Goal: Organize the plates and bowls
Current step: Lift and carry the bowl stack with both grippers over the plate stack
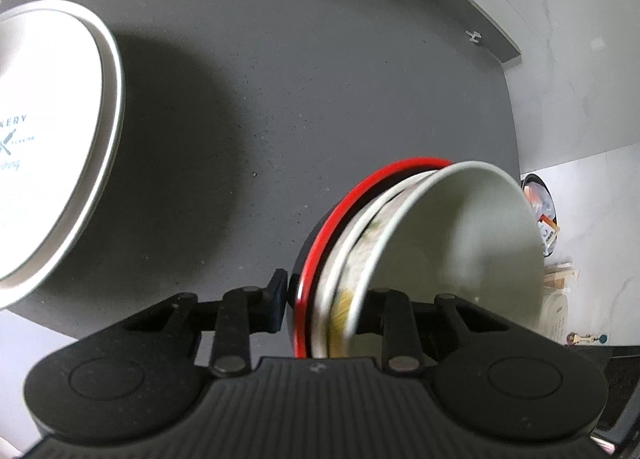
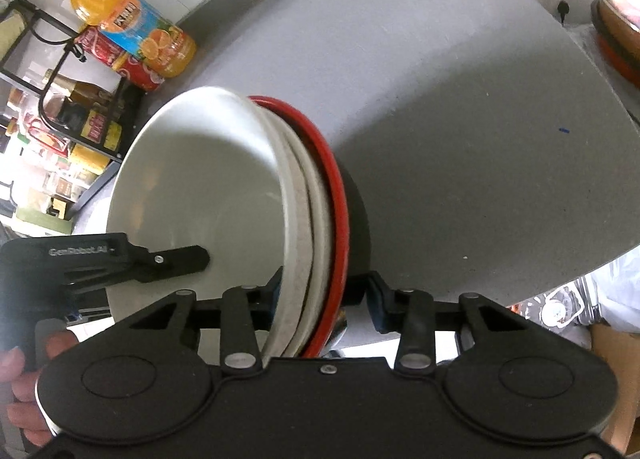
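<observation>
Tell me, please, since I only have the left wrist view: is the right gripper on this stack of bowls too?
Observer: Yes. The right gripper straddles the rims of the stack of bowls, with one finger inside the white bowl and the other outside the red-rimmed black bowl.
Operator: Thank you. Can you see my hidden finger?
Observer: One of the left gripper's fingers reaches into the white bowl from the opposite rim.
Operator: Is anything sitting beyond the bowls on that side?
Observer: An orange juice bottle sits near the far edge of the table, with a red can beside it.
</observation>
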A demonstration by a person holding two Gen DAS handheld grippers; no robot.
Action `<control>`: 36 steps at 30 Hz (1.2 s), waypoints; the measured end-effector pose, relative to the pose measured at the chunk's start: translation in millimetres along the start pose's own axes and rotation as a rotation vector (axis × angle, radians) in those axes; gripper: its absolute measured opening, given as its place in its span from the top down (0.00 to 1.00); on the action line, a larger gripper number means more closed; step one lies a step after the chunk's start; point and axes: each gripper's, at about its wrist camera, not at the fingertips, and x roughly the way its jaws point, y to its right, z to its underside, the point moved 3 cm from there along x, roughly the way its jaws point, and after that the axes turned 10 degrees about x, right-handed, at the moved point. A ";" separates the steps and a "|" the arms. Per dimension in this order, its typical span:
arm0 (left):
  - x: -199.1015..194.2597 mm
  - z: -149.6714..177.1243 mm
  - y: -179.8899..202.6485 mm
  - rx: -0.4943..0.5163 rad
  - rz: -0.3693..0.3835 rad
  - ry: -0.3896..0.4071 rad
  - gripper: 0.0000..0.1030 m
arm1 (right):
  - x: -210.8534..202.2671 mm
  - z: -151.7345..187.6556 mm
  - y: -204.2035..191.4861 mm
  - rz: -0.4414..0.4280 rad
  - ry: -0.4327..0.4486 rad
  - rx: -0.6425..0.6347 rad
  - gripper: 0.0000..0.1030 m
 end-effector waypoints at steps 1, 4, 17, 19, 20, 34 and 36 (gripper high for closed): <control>-0.4 -1.3 1.5 0.014 -0.004 0.000 0.72 | -2.2 1.3 -2.4 0.000 0.010 -0.010 0.62; -6.8 -4.6 1.1 0.044 0.008 0.011 0.72 | -8.7 3.4 -7.6 -0.005 0.028 -0.018 0.62; -43.4 -17.5 -30.2 0.081 0.045 0.017 0.72 | -15.6 12.7 -49.8 -0.025 0.062 0.001 0.62; -50.6 -20.5 -35.9 0.093 0.040 0.018 0.71 | -15.7 13.4 -59.7 -0.030 0.069 -0.008 0.62; -54.9 -21.8 -39.2 0.102 0.037 0.019 0.71 | -15.3 13.7 -65.3 -0.035 0.075 -0.018 0.62; -111.9 -32.7 -99.9 0.078 0.006 0.054 0.70 | -6.1 34.8 -139.7 -0.084 0.096 -0.076 0.62; -117.5 -33.1 -110.1 0.070 0.003 0.056 0.70 | -2.6 36.6 -149.2 -0.089 0.090 -0.085 0.62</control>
